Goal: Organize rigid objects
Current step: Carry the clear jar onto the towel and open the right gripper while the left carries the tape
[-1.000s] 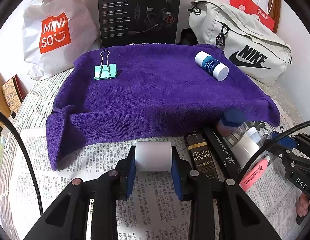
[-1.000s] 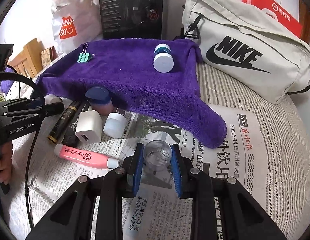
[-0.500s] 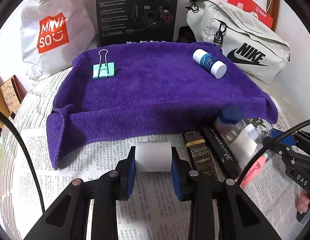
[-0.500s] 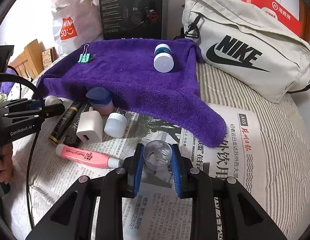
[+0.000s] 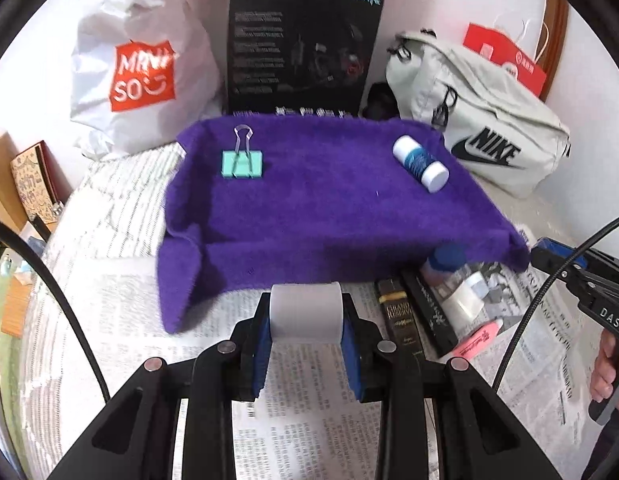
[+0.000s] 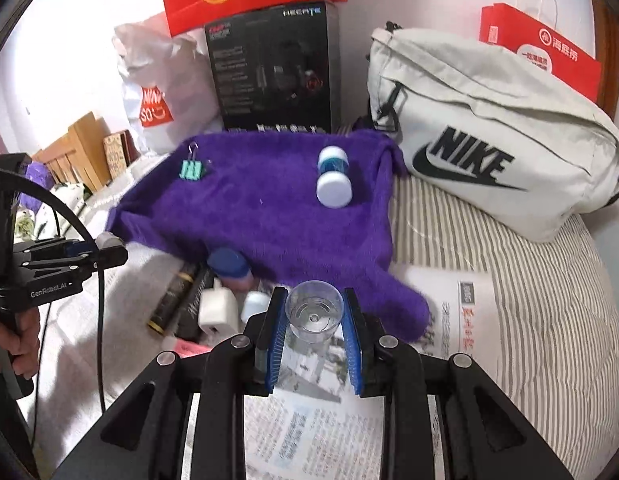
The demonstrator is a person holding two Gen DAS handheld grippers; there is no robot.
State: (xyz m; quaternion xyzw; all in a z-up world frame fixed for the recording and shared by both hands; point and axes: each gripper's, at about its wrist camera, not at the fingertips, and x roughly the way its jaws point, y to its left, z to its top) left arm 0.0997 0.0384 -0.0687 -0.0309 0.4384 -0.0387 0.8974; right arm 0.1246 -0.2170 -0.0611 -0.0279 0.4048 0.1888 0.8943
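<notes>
Clamped from both sides, the white cylinder (image 5: 306, 311) is sitting crosswise between the blue pads (image 5: 351, 354) of the left gripper (image 5: 306, 344) in the left wrist view, the jaws nearly closed and pressing on its two flat ends. It is hanging above the newspaper (image 5: 309, 412), just in front of the near edge of the purple towel (image 5: 329, 208). On the towel a mint binder clip (image 5: 242, 162) is lying toward the far left and a blue-and-white bottle (image 5: 420, 164) is lying on its side toward the far right, well apart. Beside the towel's right corner a dark tube (image 5: 399, 320), a blue-capped jar (image 5: 443, 264) and a pink highlighter (image 5: 475, 340) are resting on the paper. At the right edge the right gripper (image 5: 549, 258) is showing, with a hand (image 5: 609, 368) on its handle.

Seen from the right wrist, the right gripper (image 6: 315, 332) is gripping a small clear plastic cup (image 6: 314, 311) between its narrowly spaced blue pads (image 6: 276, 340), open mouth facing the camera, above the newspaper (image 6: 309, 432) at the towel's (image 6: 269, 216) near corner. The binder clip (image 6: 192, 169) and bottle (image 6: 333, 180) are lying on the towel. A white charger (image 6: 215, 312), a small white jar (image 6: 255, 304) and the blue-capped jar (image 6: 229, 266) are clustering left of the cup. The left gripper (image 6: 109, 250) is holding its cylinder (image 6: 107, 239) at the left.
</notes>
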